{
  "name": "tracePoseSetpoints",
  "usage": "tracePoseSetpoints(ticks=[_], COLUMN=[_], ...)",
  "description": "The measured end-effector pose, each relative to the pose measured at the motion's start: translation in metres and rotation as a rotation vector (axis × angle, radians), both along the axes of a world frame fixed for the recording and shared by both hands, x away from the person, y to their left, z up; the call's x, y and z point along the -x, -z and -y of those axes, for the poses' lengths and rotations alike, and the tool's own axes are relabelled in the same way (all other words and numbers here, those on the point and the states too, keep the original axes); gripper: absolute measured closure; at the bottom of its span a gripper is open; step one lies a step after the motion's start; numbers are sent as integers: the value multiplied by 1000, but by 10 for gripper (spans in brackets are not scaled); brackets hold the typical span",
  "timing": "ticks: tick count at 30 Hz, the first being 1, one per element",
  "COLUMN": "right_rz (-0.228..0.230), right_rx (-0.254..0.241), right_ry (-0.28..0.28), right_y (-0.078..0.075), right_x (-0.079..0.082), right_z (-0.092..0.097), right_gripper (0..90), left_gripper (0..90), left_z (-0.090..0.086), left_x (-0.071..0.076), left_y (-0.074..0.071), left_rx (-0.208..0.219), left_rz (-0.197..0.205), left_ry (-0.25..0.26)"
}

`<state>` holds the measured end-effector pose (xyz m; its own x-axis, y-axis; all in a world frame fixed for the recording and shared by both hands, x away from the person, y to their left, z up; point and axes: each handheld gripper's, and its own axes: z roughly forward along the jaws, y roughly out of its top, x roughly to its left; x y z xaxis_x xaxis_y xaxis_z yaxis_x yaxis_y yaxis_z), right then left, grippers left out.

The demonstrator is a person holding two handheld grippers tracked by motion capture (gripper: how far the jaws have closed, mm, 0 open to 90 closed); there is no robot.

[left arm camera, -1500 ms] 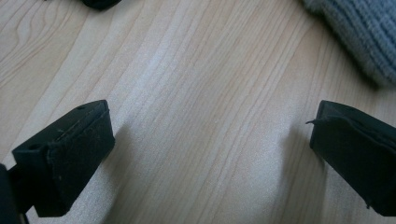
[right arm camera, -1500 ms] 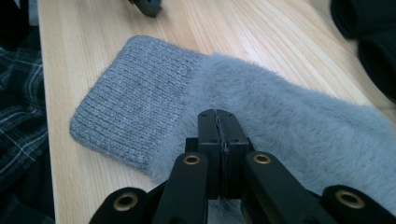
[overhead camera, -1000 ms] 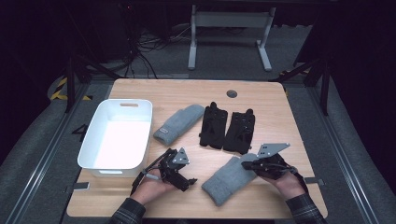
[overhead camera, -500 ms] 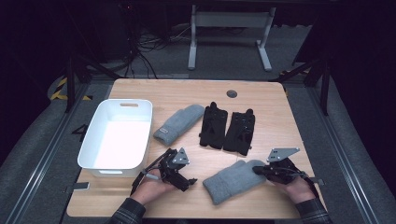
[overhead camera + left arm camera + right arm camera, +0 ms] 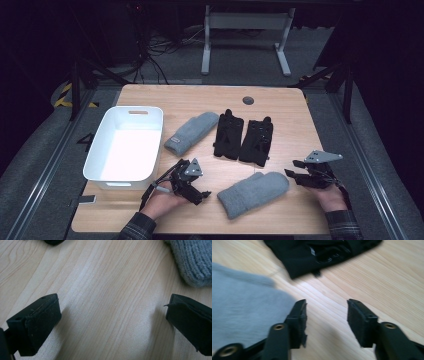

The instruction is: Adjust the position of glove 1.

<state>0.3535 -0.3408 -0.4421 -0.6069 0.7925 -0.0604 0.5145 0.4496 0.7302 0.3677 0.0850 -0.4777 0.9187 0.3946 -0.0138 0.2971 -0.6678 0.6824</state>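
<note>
A grey mitten lies near the table's front edge, between my two grippers. My right gripper sits just right of its tip. Its jaws have just been opening and stand apart over bare wood, with nothing between them. In the right gripper view the gripper has that mitten at its left and a black glove ahead. My left gripper rests left of the mitten, open over bare wood, with the mitten's edge at upper right. A second grey mitten and two black gloves lie mid-table.
A white bin stands on the left part of the wooden table. A dark round grommet is set in the table near the far edge. Beyond the table are a dark floor, cables and a stand's legs.
My right gripper has slid to the right along the front of the table, let go of the near grey mitten and opened. The left gripper has stayed put.
</note>
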Motion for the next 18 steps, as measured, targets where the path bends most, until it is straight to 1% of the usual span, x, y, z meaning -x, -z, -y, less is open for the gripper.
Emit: tracePoseSetpoints(ticks=[1, 3, 4, 5, 6, 7, 9, 10, 12, 14, 16, 18], right_rz=[3, -6, -7, -6, -8, -8, -9, -6, -9, -11, -11, -7], right_rx=[10, 4, -4, -12, -27, -27, -32, -16, -9, -26, -41, -35], right_ry=[29, 70, 92, 103, 130, 130, 142, 145, 142, 139, 135, 131], right_y=[2, 7, 9, 10, 14, 14, 18, 19, 21, 23, 24, 26], right_x=[-2, -6, -8, -8, -10, -10, -10, -10, -11, -11, -11, -11], right_z=[3, 10, 13, 16, 21, 21, 22, 22, 21, 22, 22, 20], right_gripper=[420, 367, 356, 341, 331, 331, 302, 285, 264, 250, 198, 167], left_gripper=[1, 1, 1, 1, 1, 1, 1, 1, 2, 2, 2, 3], left_z=[0, 0, 0, 0, 0, 0, 0, 0, 0, 0, 0, 1], left_x=[0, 0, 0, 0, 0, 0, 0, 0, 0, 0, 0, 1], left_y=[0, 0, 0, 0, 0, 0, 0, 0, 0, 0, 0, 0], left_rx=[0, 0, 0, -1, 0, 0, -1, -1, -1, -1, 1, 4], left_rz=[0, 0, 0, 0, 0, 0, 0, 0, -1, 0, -1, -9], left_ry=[0, 0, 0, 1, 0, 0, 0, 0, -2, -3, -6, -15])
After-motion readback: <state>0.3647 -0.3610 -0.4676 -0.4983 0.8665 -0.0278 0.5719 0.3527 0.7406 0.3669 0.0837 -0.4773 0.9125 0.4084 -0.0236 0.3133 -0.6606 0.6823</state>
